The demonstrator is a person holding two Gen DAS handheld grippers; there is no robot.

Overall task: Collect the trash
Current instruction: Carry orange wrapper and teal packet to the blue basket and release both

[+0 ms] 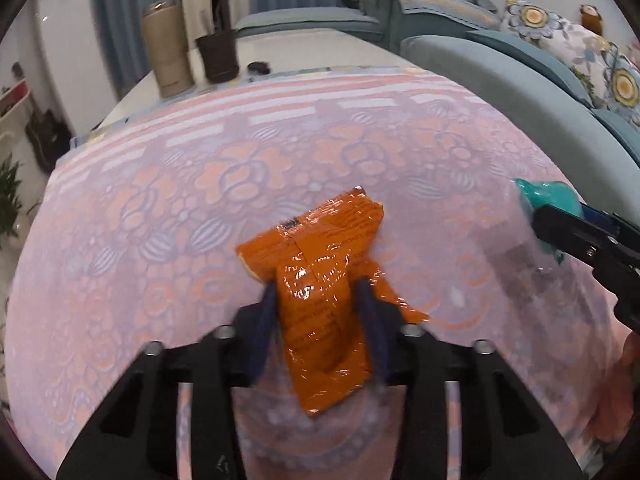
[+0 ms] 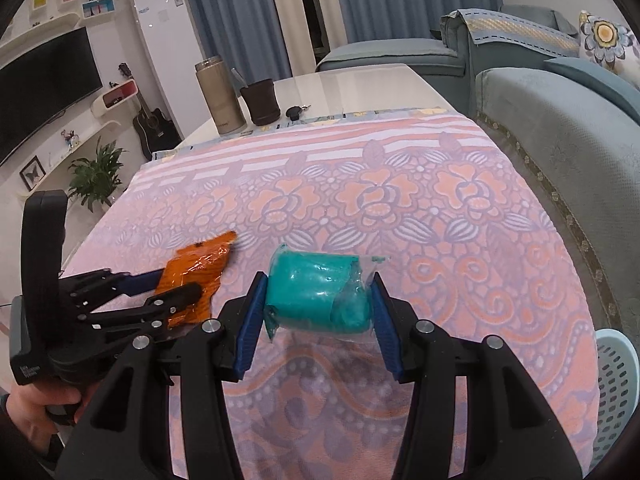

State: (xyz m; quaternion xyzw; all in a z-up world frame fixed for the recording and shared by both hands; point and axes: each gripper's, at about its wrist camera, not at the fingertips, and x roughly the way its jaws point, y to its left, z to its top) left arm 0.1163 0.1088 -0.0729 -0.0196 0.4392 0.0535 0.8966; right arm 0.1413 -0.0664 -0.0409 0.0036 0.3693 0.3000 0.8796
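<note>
The left hand-held gripper (image 1: 316,300) is clamped on an orange wrapper (image 1: 320,272) above the cloth-covered surface (image 2: 400,200), its long axis pointing away along the fingers. The right hand-held gripper (image 2: 318,300) grips a teal packet (image 2: 316,296) lying crosswise between its pads.

Your wrapper (image 1: 320,280) sits on the worktop cloth (image 2: 360,184), left of the wrapped roll (image 2: 320,292). Tumbler (image 2: 220,96) and cup (image 2: 262,102) stand behind, sofa (image 2: 560,140) right, basket (image 2: 616,392) near-right.

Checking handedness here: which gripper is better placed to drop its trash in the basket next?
Right, probably: the right gripper holds the teal packet, and the pale blue basket sits on its side, below the cloth's edge.
</note>
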